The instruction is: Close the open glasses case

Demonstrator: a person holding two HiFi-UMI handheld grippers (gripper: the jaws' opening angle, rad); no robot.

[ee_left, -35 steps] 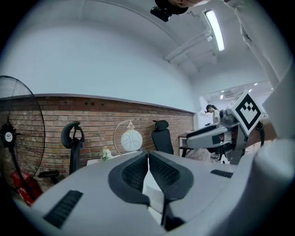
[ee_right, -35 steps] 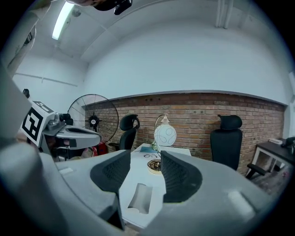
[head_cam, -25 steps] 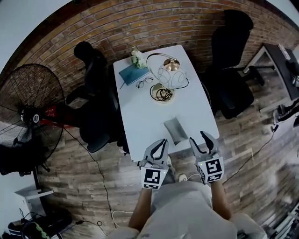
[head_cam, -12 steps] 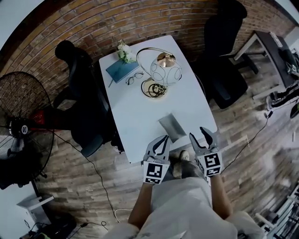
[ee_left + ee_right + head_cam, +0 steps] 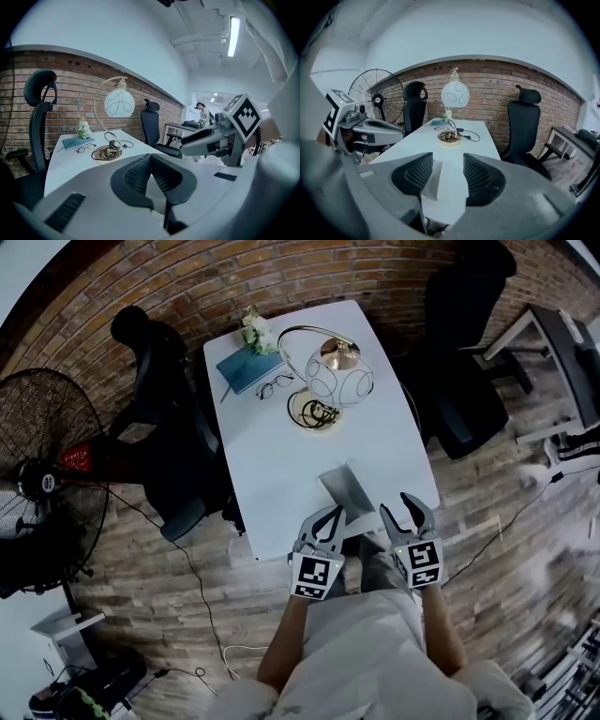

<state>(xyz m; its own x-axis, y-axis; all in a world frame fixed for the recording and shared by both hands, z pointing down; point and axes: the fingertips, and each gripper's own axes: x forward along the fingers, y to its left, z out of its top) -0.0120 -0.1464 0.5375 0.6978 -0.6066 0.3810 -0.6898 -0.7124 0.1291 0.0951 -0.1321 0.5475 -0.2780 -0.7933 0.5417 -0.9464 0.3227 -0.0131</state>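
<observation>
My left claw (image 5: 324, 518) is drawn in tight. Its two dark ribbed pads meet at the tips, and nothing is pinched between them. It hangs over the near edge of the long white counter (image 5: 281, 465), with its tips right at the near left corner of the grey rectangular glasses case (image 5: 347, 491). I cannot tell whether it touches the case.

My right claw (image 5: 399, 505) is moderately open and empty. From its own view, the pale edge of the case and a strip of bare counter show in the gap between the pads. This claw sits just right of the case, so the case lies open at the near end of the counter, between my two claws.

Each claw carries a cube with a black-and-white square marker pattern, one on the left (image 5: 317, 576) and one on the right (image 5: 421, 563). They show blocks only, no letters.

Farther along the counter stands a lamp with a white globe shade (image 5: 339, 381) on a curved gold stem. Its round gold base (image 5: 317, 413) holds a coil of black cable. To the left of the lamp lie thin-framed spectacles (image 5: 275, 385). Beyond them is a teal flat book (image 5: 246, 368), and a small white flower bunch (image 5: 253, 332) sits at the far end.

A black office chair (image 5: 159, 427) stands at the counter's left and another (image 5: 459, 381) at its right. A black pedestal fan (image 5: 42, 479) stands far left, and the print on its red label is too small to read.
</observation>
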